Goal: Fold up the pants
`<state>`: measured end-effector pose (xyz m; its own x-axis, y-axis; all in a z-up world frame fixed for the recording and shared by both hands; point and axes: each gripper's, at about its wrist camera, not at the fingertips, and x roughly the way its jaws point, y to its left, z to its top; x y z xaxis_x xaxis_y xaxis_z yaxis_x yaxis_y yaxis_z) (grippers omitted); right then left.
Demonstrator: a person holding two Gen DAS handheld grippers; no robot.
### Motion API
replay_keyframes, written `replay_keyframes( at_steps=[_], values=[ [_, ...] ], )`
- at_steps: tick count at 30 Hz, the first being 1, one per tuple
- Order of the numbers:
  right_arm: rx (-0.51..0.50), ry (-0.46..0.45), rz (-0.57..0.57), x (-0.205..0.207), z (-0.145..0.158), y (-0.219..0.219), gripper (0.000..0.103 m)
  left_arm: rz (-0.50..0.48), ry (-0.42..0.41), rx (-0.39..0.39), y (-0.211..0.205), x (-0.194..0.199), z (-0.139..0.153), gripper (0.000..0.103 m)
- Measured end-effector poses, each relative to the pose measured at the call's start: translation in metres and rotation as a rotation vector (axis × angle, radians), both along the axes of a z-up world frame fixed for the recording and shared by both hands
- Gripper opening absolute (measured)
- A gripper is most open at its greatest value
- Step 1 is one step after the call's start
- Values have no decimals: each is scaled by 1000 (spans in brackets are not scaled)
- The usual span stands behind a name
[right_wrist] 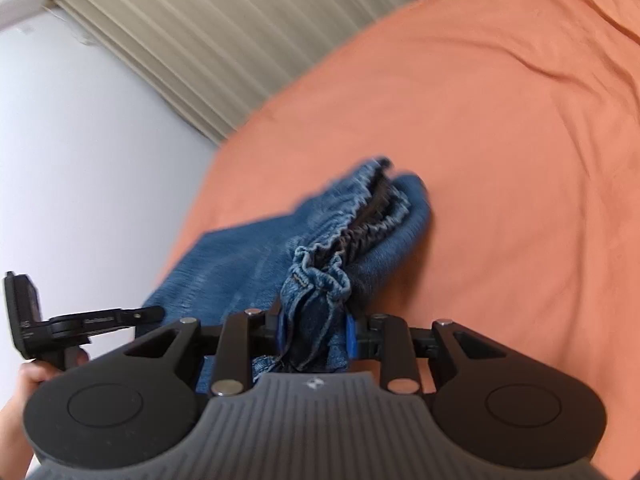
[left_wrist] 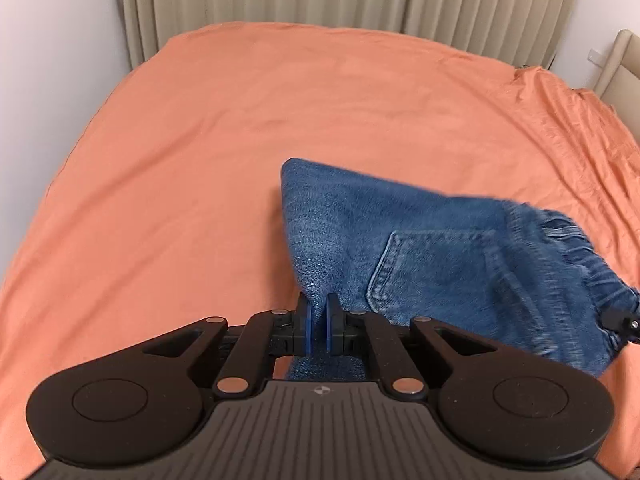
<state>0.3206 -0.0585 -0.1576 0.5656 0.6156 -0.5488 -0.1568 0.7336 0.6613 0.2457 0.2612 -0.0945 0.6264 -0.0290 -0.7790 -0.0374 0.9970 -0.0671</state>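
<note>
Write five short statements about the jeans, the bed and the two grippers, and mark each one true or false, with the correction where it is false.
1. The left gripper is shut on a thin edge of the jeans. True.
2. The right gripper hangs open with nothing between its pads. False: it grips a thick gathered bunch of the denim, near the waistband.
3. The bed sheet is orange. True.
4. The jeans lie flat and spread out at full length on the bed. False: they are bunched and held by both grippers.
5. A back pocket of the jeans shows in the left wrist view. True.
</note>
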Motion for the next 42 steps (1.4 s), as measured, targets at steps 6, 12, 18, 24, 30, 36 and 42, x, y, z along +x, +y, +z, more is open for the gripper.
replay_keyframes(
  at_steps=[6,12,18,24,30,36,42],
  values=[
    [-86,137,-58,-4,-36,-1,25,13,42,-46,4,16,-32,18],
    [-188,126,-55,3,-15,10,44,29,-5,61,-1,7,2,41],
    [-355,-53,-29,-23,41,12,55,16,-190,133,-24,-40,107,48],
    [-380,-251,18,-65,114,19,61,26,-327,212,-38,-115,244,52],
    [-366,-386,37,-126,169,19,70,-12,-409,313,-64,-205,316,70],
    [-391,-469,42,-193,191,17,80,-77,-363,316,-104,-246,265,76],
    [-445,-483,-18,-239,178,13,80,0,-265,219,-131,-248,167,76]
  ],
)
